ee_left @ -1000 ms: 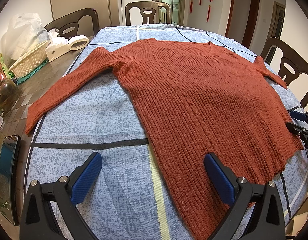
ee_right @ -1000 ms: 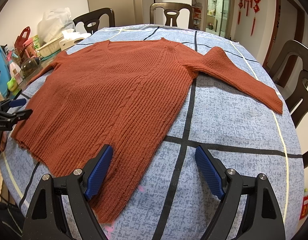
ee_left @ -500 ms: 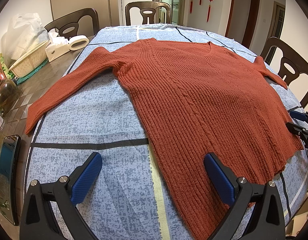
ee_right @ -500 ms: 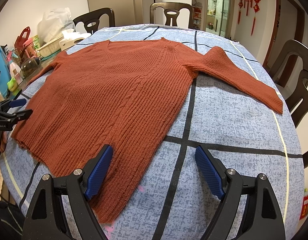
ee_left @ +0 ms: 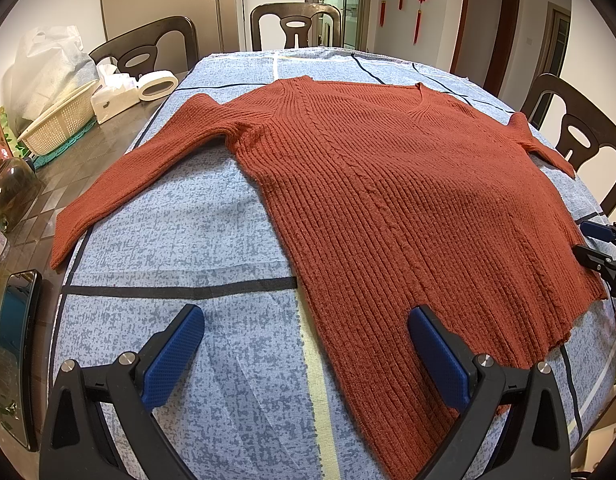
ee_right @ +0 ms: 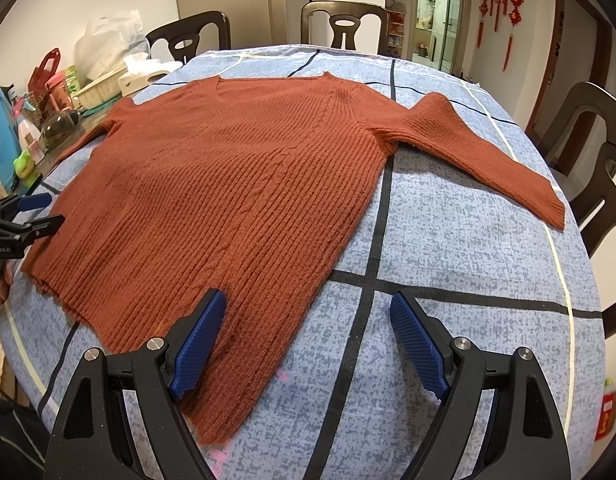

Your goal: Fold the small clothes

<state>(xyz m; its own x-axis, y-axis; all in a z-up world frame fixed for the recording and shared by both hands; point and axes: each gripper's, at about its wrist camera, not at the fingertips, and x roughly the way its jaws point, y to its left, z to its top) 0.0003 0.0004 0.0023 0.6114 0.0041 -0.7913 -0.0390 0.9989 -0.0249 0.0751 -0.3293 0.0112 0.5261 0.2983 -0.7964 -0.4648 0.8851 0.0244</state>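
Note:
A rust-red ribbed V-neck sweater (ee_left: 388, 200) (ee_right: 227, 192) lies flat and face up on a blue mottled cloth (ee_left: 187, 240), both sleeves spread outward. My left gripper (ee_left: 305, 354) hovers open over the hem's left corner, one blue pad over the cloth, the other over the knit. My right gripper (ee_right: 305, 342) is open over the hem's right corner, with its left pad above the sweater and its right pad above bare cloth. Nothing is held in either. Each gripper shows at the edge of the other's view.
The cloth carries black and pale tape lines (ee_right: 372, 280). On the bare table to the left sit a woven basket (ee_left: 55, 128), a tissue box (ee_left: 113, 98), a tape roll (ee_left: 157, 85), a glass jar (ee_left: 9, 192) and a phone (ee_left: 15, 360). Dark wooden chairs (ee_left: 295, 26) ring the table.

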